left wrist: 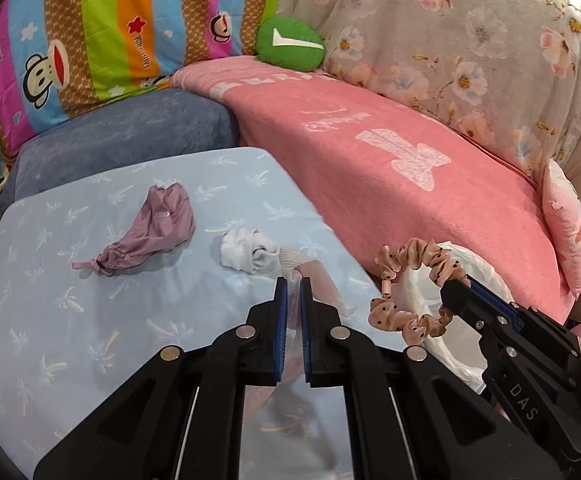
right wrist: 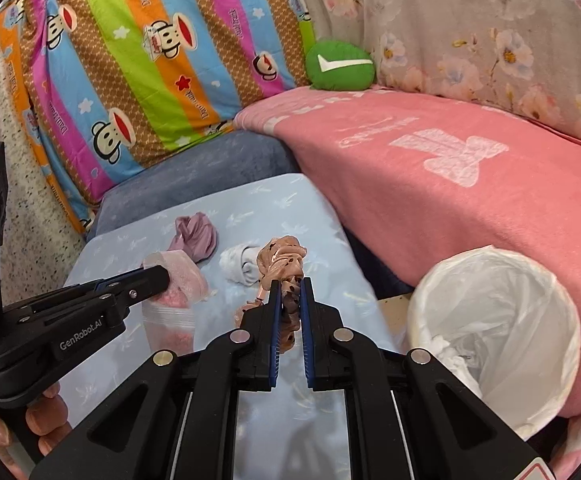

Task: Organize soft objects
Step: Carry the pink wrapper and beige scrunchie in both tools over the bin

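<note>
Scrunchie (left wrist: 414, 292) pinched in R gripper (right wrist: 290, 280); L gripper (left wrist: 293, 280) clamps pink bag (right wrist: 178, 276)

Two wrist views, close – sharing blue sheet (left wrist: 90, 320)

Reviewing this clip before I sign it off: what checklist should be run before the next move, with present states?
1. Right gripper shut on the peach polka-dot fabric scrunchie: ok.
2. Left gripper shut on the clear zip bag with pink contents: ok.
3. Zip bag's mouth open to receive the scrunchie: cannot tell.
4. Mauve drawstring pouch and white rolled sock lie apart from both grippers on the pale blue printed sheet: ok.
5. White lined bin close beside the scrunchie, risk of a wrong drop: not ok.
</note>
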A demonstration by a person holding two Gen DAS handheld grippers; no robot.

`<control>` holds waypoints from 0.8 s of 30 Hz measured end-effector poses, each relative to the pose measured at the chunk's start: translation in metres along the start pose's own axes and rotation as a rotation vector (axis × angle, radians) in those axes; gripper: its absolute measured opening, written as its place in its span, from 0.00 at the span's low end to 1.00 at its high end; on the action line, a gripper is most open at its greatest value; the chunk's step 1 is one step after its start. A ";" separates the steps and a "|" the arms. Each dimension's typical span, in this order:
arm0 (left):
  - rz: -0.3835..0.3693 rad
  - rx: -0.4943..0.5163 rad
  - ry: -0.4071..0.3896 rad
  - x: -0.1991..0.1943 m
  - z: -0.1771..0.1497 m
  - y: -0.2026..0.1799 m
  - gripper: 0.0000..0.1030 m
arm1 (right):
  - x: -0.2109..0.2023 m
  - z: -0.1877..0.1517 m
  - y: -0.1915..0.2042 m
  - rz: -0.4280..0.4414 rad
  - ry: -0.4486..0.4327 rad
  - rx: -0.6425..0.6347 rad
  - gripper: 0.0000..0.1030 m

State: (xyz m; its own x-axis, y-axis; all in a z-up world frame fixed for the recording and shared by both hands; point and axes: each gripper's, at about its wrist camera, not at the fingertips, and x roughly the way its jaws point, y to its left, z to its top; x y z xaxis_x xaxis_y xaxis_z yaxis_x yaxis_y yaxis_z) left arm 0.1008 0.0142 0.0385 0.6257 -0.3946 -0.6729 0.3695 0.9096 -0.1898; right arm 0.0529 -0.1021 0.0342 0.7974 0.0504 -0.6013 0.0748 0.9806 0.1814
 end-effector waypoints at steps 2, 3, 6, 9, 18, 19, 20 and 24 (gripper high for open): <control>-0.006 0.011 -0.007 -0.003 0.001 -0.009 0.06 | -0.012 0.003 -0.010 -0.009 -0.018 0.012 0.10; -0.009 0.018 -0.011 -0.005 0.001 -0.014 0.06 | -0.015 0.003 -0.014 -0.010 -0.022 0.015 0.10; -0.021 0.042 -0.018 -0.008 0.002 -0.031 0.06 | -0.028 0.004 -0.026 -0.022 -0.042 0.029 0.10; -0.036 0.067 -0.021 -0.010 0.002 -0.049 0.06 | -0.040 0.006 -0.039 -0.040 -0.060 0.043 0.10; -0.095 0.137 -0.012 -0.005 0.003 -0.101 0.06 | -0.065 0.007 -0.084 -0.094 -0.086 0.097 0.10; -0.101 0.144 -0.010 -0.004 0.003 -0.106 0.06 | -0.066 0.006 -0.088 -0.097 -0.087 0.101 0.10; -0.111 0.153 -0.007 -0.003 0.003 -0.113 0.06 | -0.068 0.006 -0.092 -0.103 -0.088 0.106 0.10; -0.137 0.177 -0.001 0.002 0.005 -0.135 0.06 | -0.074 0.004 -0.114 -0.128 -0.089 0.127 0.10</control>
State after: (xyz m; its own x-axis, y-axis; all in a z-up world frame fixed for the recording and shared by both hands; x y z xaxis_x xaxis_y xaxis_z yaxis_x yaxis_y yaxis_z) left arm 0.0551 -0.1102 0.0661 0.5618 -0.5131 -0.6489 0.5656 0.8107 -0.1513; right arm -0.0126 -0.2189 0.0613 0.8258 -0.0955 -0.5558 0.2492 0.9459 0.2077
